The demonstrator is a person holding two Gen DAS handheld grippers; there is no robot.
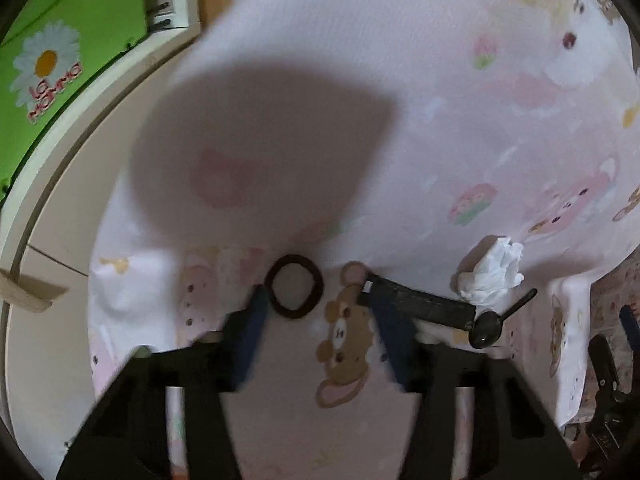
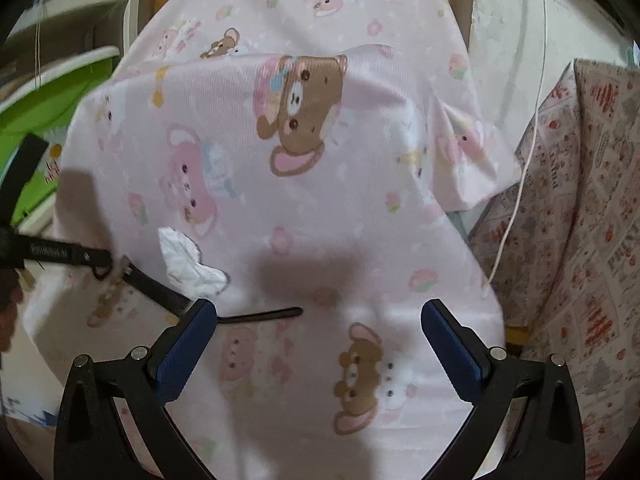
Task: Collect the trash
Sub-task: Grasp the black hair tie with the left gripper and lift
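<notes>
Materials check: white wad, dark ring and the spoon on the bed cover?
White wad: looks like tissue paper, matte, crumpled into sharp creases.
Dark ring: probably a fabric-covered elastic hair tie, dull brown, soft outline; blur leaves it open.
Spoon: dark with a small glint on the bowl, plastic or metal, cannot tell.

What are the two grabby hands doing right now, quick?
Left gripper: open, fingers either side of the hair tie, not pinching it.
Right gripper: open, holding nothing, over the pink sheet.
</notes>
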